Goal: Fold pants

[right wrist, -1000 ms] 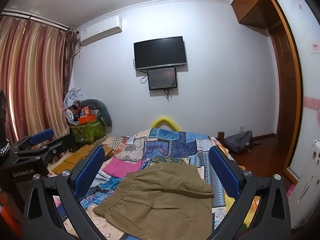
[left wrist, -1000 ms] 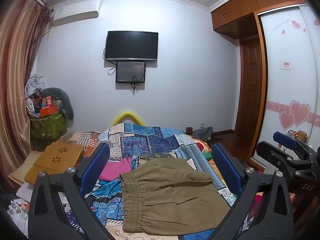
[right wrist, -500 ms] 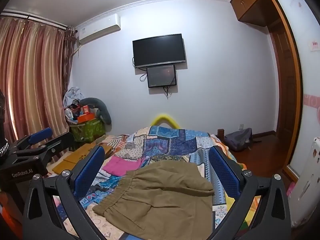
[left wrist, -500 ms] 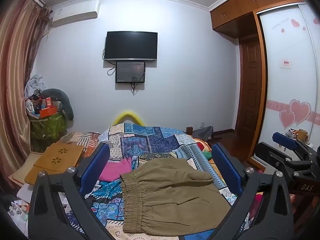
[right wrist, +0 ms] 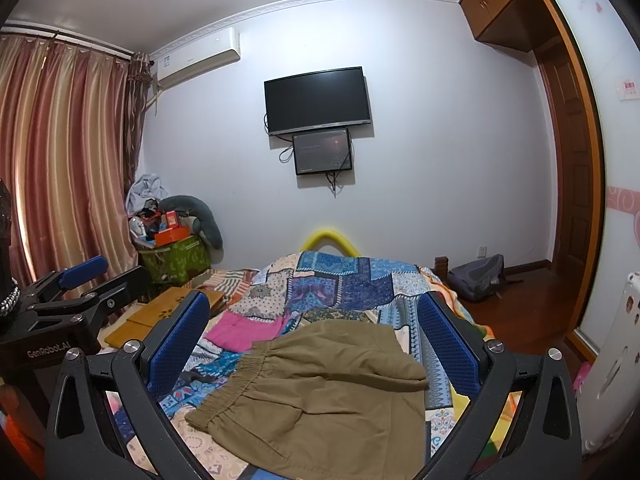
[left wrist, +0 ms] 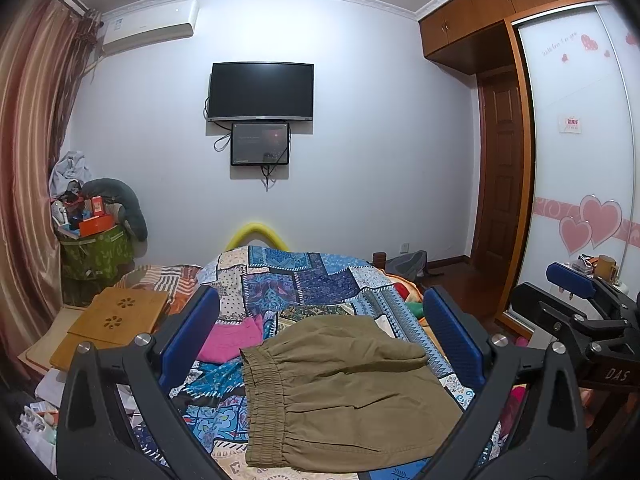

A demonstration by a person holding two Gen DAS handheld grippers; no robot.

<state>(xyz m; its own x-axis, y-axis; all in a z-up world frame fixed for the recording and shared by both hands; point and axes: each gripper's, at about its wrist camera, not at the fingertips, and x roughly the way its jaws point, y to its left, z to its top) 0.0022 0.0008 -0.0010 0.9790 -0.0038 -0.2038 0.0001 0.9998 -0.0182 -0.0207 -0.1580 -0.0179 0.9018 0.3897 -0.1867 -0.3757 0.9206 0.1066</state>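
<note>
**A:** ok so where are the pants [left wrist: 340, 392] right now?

**B:** lying on the bed [left wrist: 288, 276], on top of the patchwork quilt [left wrist: 304, 280]. Olive-brown, already folded into a compact bundle, elastic waistband [left wrist: 266, 400] on the left side in the left wrist view. In the right wrist view the same waistband [right wrist: 240, 380] runs diagonally toward the near left corner.

**A:** and the tools, holding anything?

**B:** nope. Left tool [left wrist: 320, 332] has its blue pads spread wide apart, nothing between them, hovering above the pants without touching. Right tool [right wrist: 312, 336] same deal, jaws wide apart, empty, pants visible through the gap. You can also see the right tool off at the right edge of the left view, and the left tool [right wrist: 84, 280] at the left edge of the right view, so they sit side by side.

**A:** anything else on the bed?

**B:** a pink garment [left wrist: 232, 340] just beyond the pants, to the left, touching or nearly so, can't quite tell. A wooden board [left wrist: 116, 316] is off the bed's left side. TV [left wrist: 262, 90] on the far wall.
</note>
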